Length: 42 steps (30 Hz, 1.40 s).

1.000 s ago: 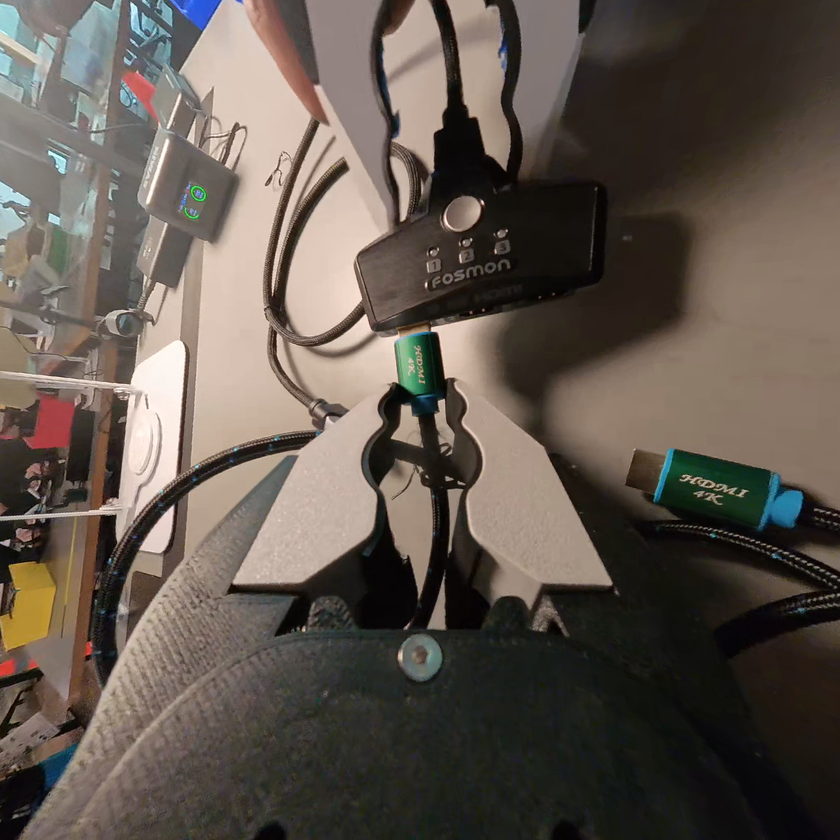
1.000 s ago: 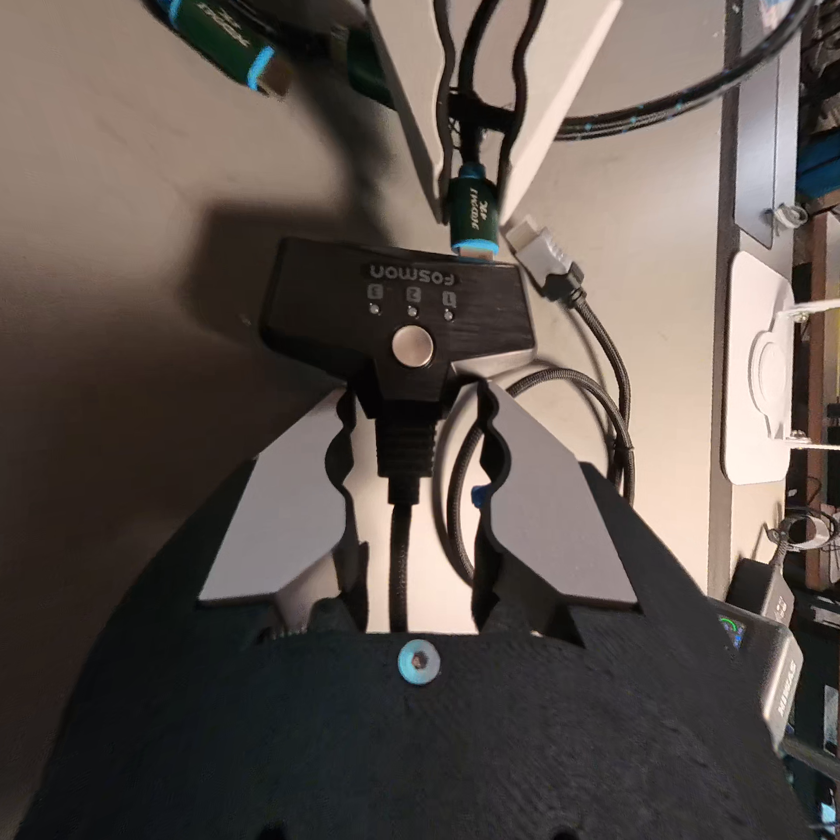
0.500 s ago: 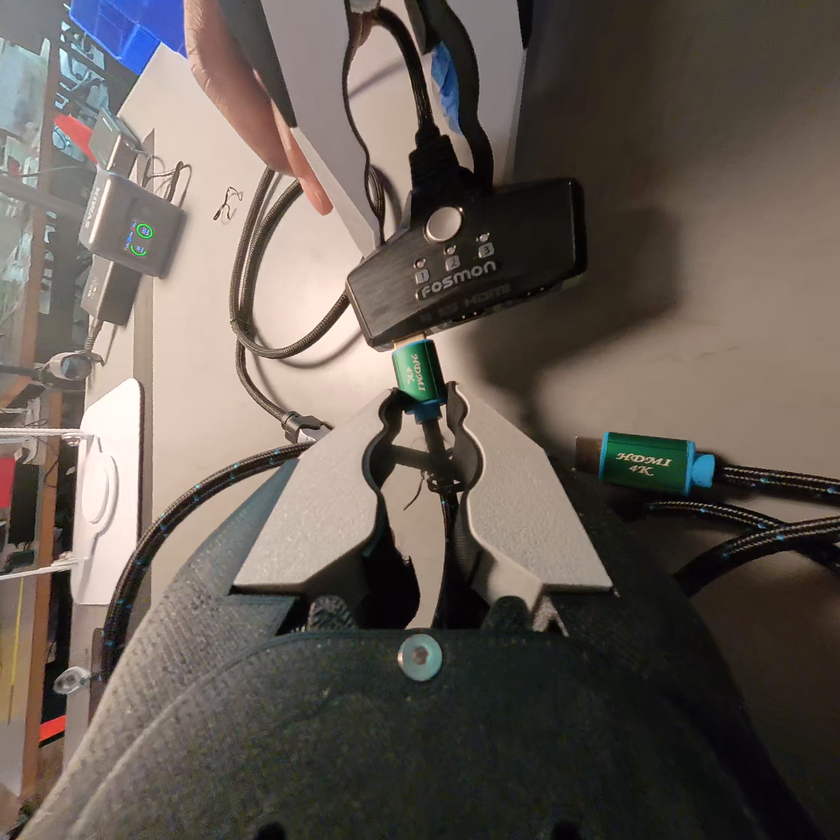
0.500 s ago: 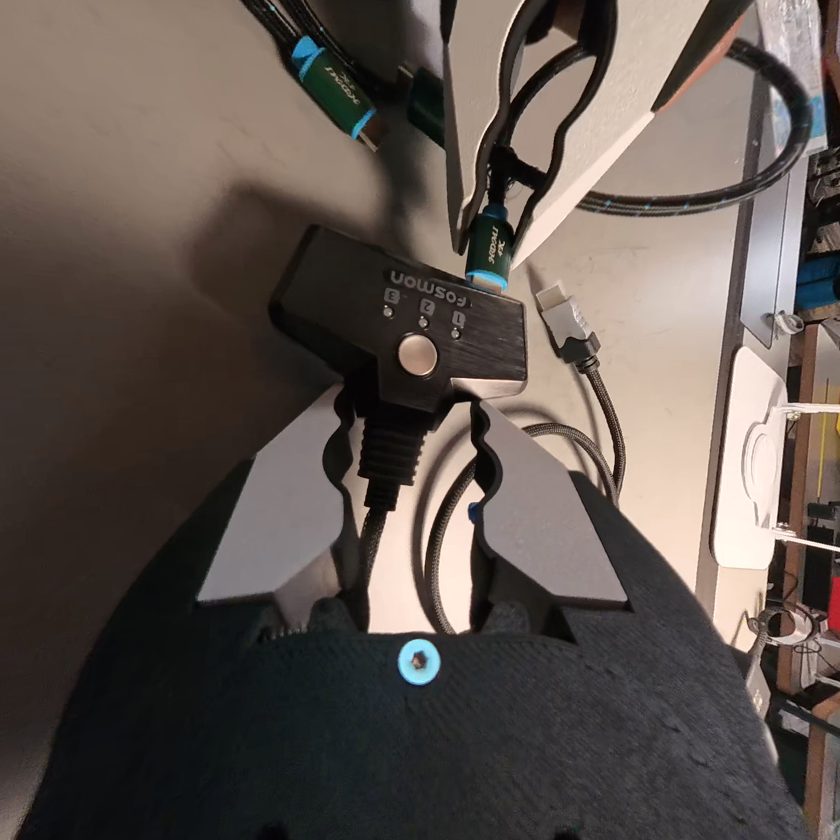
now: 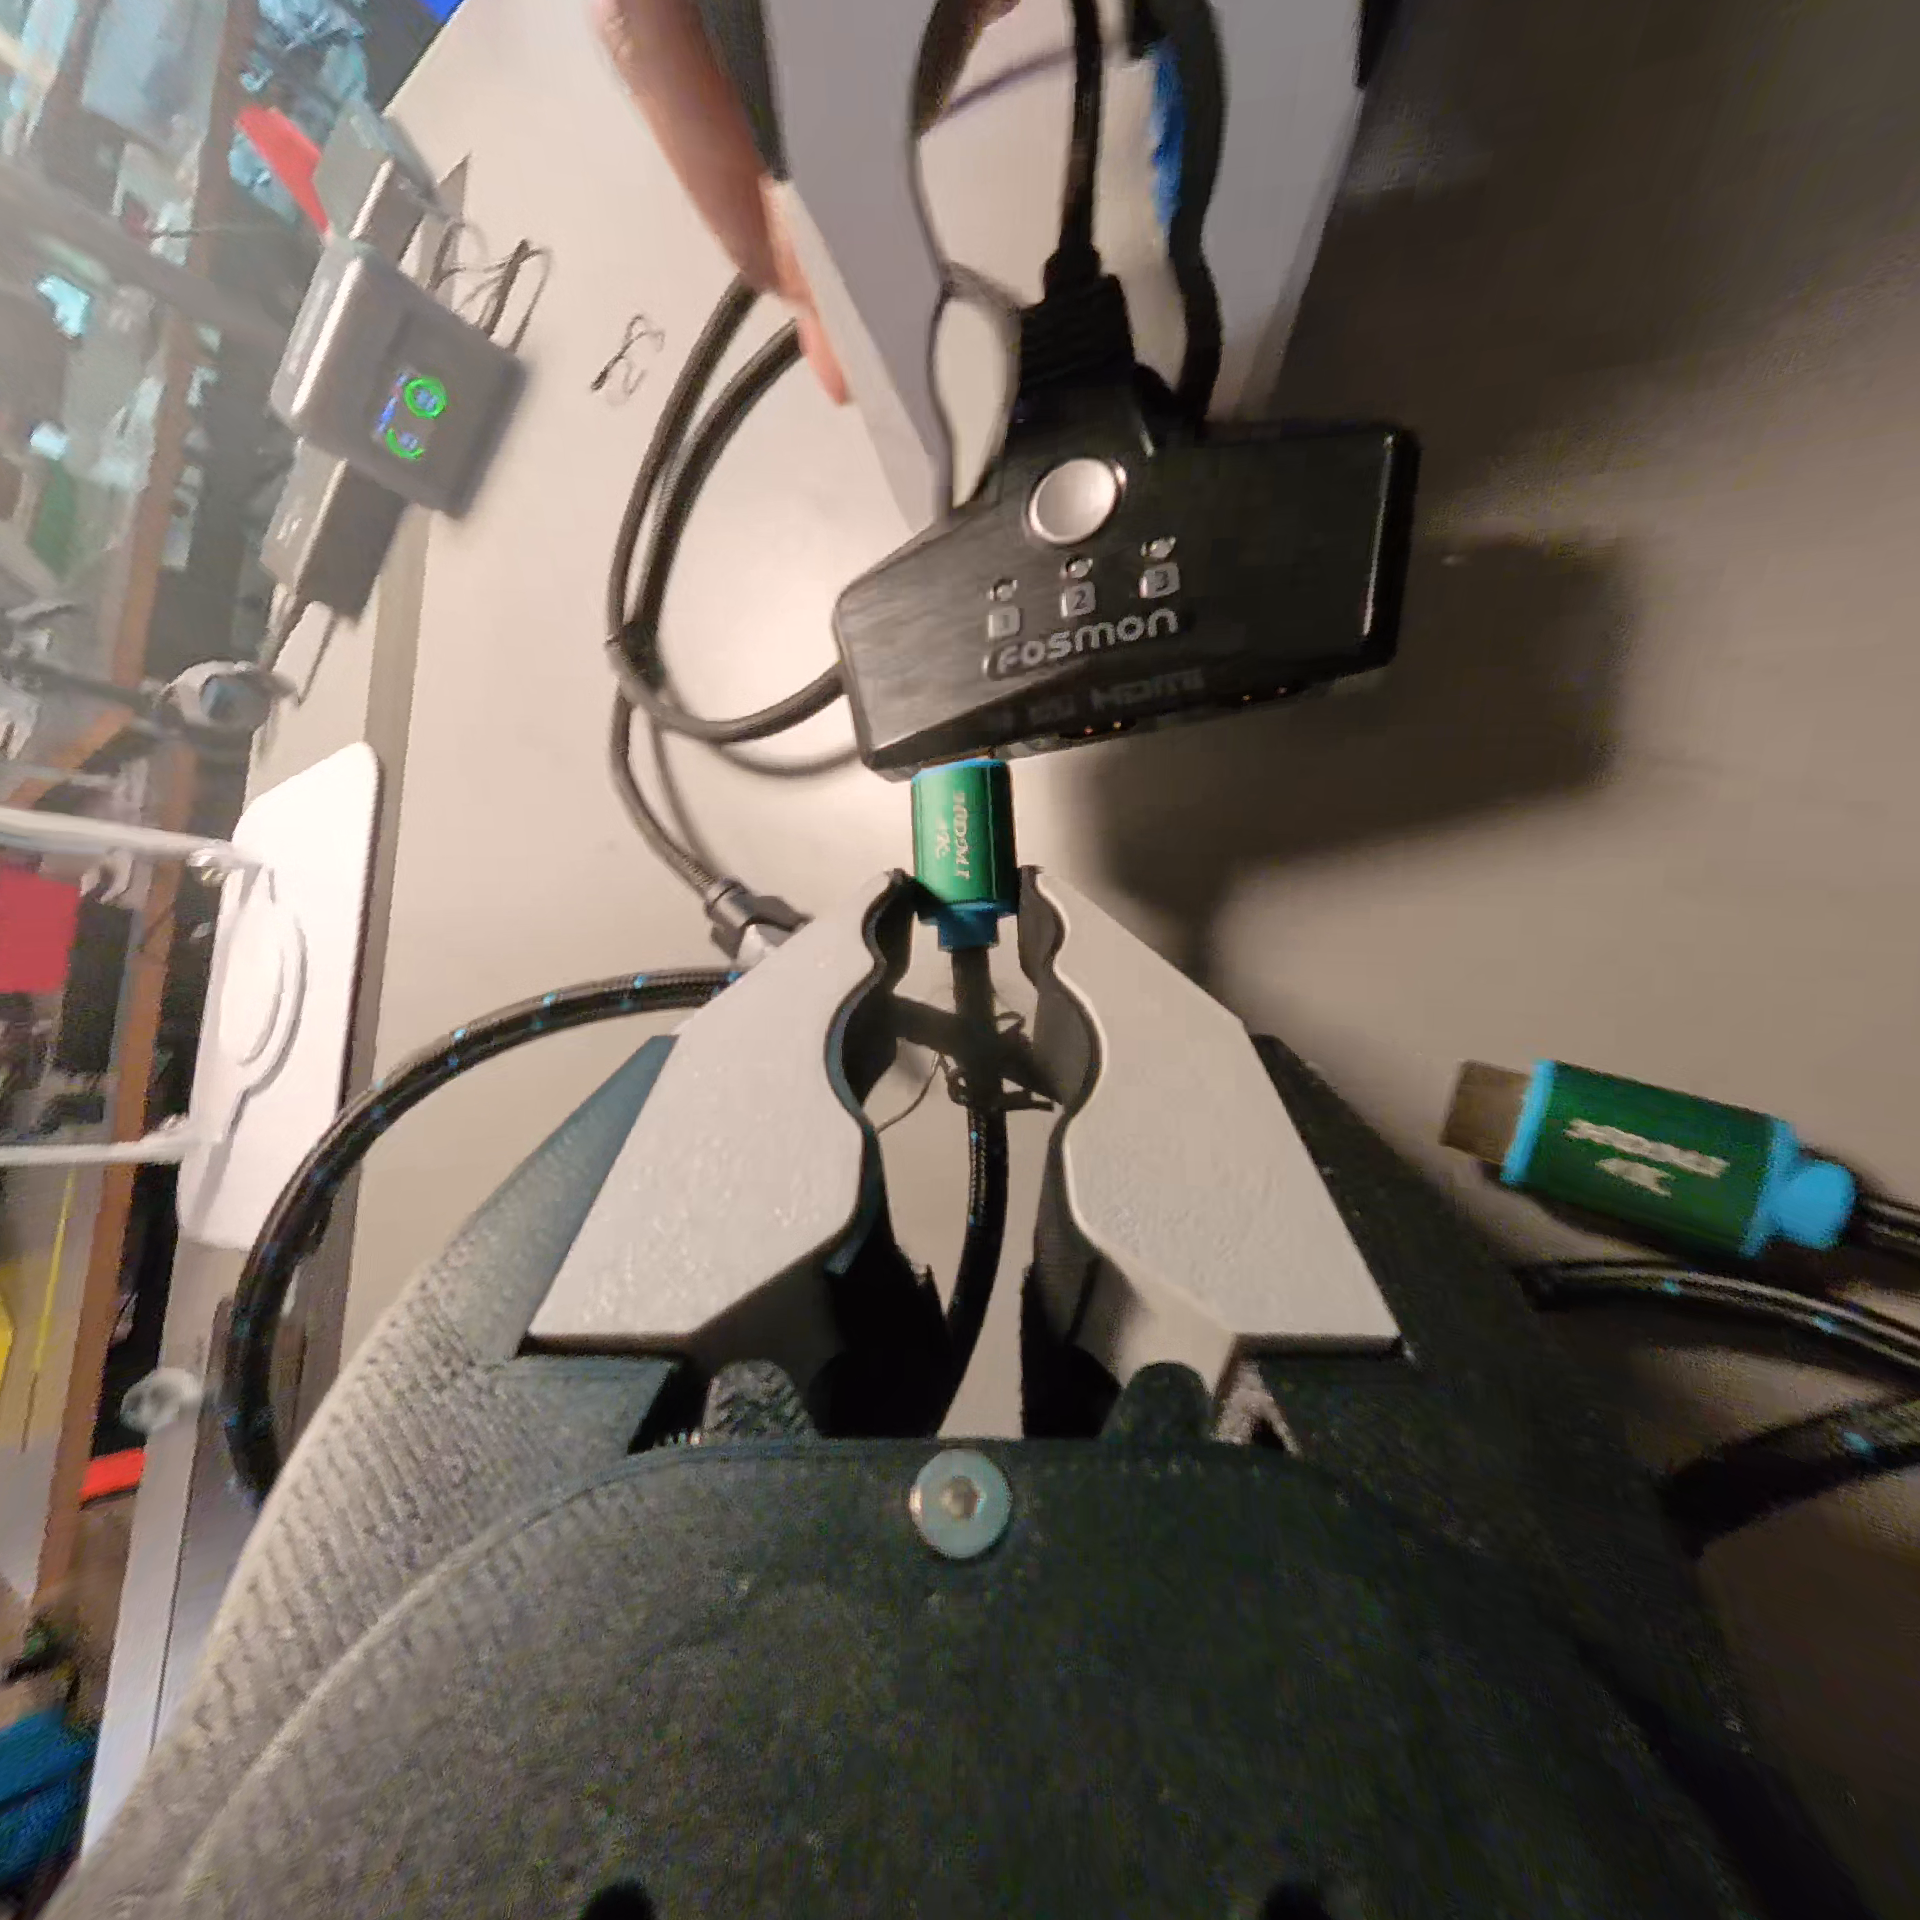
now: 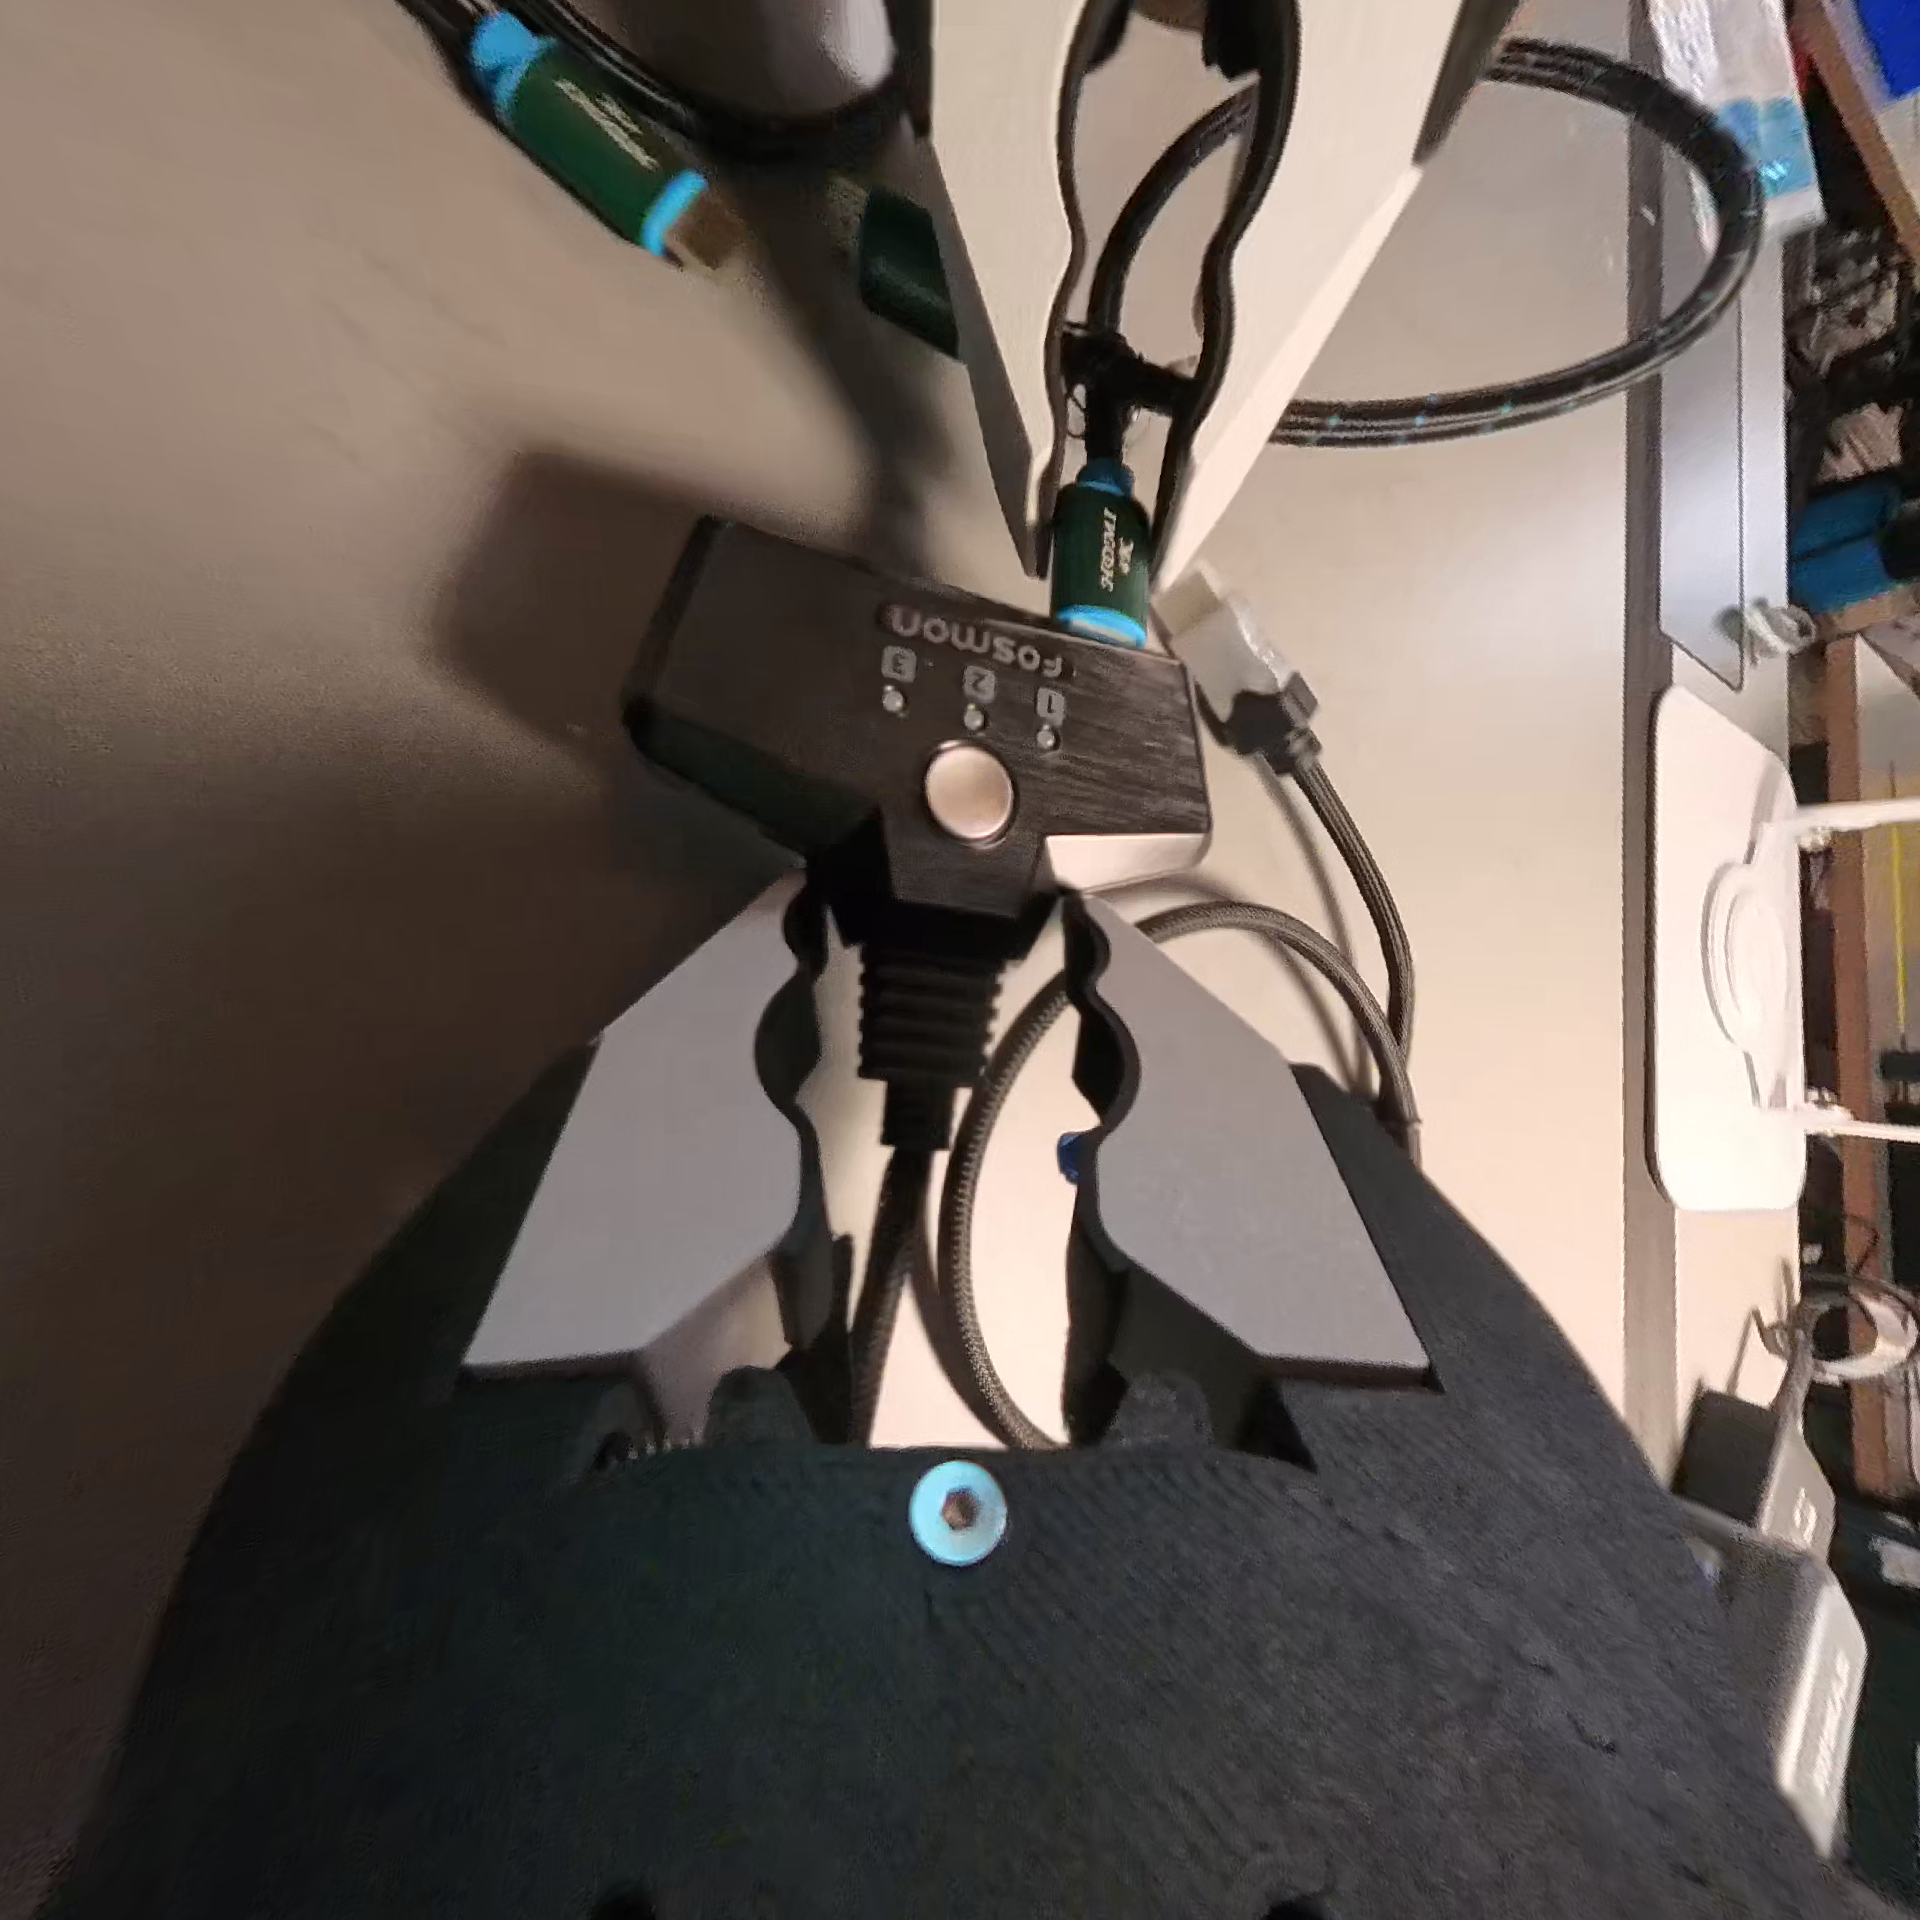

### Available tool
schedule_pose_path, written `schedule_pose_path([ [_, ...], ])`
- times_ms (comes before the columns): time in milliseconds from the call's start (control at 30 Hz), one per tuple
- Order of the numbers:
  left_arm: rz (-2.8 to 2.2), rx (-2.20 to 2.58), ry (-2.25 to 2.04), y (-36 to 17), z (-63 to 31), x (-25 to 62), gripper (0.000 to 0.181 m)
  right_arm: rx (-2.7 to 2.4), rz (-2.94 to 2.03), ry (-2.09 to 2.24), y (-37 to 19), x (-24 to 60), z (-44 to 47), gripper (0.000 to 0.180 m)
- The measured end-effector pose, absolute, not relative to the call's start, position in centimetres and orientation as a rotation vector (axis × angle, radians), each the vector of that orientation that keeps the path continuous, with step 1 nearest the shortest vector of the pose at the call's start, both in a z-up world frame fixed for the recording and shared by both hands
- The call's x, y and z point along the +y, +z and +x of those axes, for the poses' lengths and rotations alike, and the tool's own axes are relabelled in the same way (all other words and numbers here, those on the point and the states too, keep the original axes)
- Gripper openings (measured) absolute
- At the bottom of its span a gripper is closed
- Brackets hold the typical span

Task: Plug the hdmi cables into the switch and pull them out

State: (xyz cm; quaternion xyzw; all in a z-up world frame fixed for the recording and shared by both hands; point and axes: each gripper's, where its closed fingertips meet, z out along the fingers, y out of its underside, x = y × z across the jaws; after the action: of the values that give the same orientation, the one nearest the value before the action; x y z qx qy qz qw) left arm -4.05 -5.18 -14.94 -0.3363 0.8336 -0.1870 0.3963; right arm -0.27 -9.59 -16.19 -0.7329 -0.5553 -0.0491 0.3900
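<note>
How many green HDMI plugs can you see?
3 green plugs: one in the left gripper at the switch; one loose on the table; one half hidden behind that gripper's finger. Others may be hidden.

White pad (image 5: 286, 997) at table (image 5: 499, 582) edge; beyond it, grey box (image 5: 390, 400) (green lights glowing); cluttered shelves (image 5: 94, 312) behind pad, blurred.

Black switch (image 5: 1132, 613), green-and-blue plug (image 5: 961, 847)
</note>
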Motion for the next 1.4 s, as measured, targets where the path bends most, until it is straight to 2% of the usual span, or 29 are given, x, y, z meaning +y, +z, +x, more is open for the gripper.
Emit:
schedule_pose_path([
  [33, -0.884, 2.085, -0.445, -14.9, -3.8, -4.5, 0.025, -1.399, -1.877, -0.148, -16.2, -9.4, 0.1, 0.044],
  [100, -0.940, 2.063, -0.407, -15.0, -3.8, -3.5, 0.043, -1.377, -1.898, -0.190, -16.3, -9.2, 0.8, 0.044],
  [167, -0.974, 2.038, -0.417, -14.8, -3.9, -3.0, 0.053, -1.346, -1.915, -0.224, -16.2, -9.1, 1.5, 0.045],
  [367, -1.115, 1.867, -0.658, -10.9, -4.0, -2.4, 0.054, -1.268, -1.923, -0.244, -15.5, -9.0, 2.4, 0.045],
  [567, -1.464, 2.109, -0.869, -12.7, -10.0, -7.8, 0.066, -1.234, -1.900, -0.217, -15.1, -8.8, 1.7, 0.044],
  [733, -1.612, 2.121, -0.684, -15.7, -13.9, -11.6, 0.063, -1.217, -1.918, -0.162, -14.8, -9.3, 1.6, 0.043],
  [867, -1.702, 2.066, -0.476, -17.3, -15.3, -11.7, 0.053, -1.221, -1.959, -0.097, -15.2, -9.8, 1.4, 0.044],
  [900, -1.703, 2.057, -0.463, -17.3, -15.3, -11.7, 0.047, -1.226, -1.960, -0.094, -15.3, -9.9, 1.3, 0.044],
  [933, -1.687, 2.044, -0.431, -17.3, -15.3, -11.5, 0.032, -1.230, -1.959, -0.094, -15.4, -10.0, 1.3, 0.044],
  [1100, -1.630, 2.093, -0.403, -17.3, -15.9, -11.6, 0.016, -1.229, -1.923, -0.074, -14.6, -10.1, 0.6, 0.044],
  [1133, -1.607, 2.091, -0.410, -16.9, -16.1, -11.5, 0.008, -1.229, -1.903, -0.065, -14.2, -10.2, 0.4, 0.044],
  [1400, -1.480, 2.087, -0.601, -13.3, -16.8, -12.0, 0.006, -1.258, -1.674, 0.234, -10.9, -12.4, -6.3, 0.043],
])
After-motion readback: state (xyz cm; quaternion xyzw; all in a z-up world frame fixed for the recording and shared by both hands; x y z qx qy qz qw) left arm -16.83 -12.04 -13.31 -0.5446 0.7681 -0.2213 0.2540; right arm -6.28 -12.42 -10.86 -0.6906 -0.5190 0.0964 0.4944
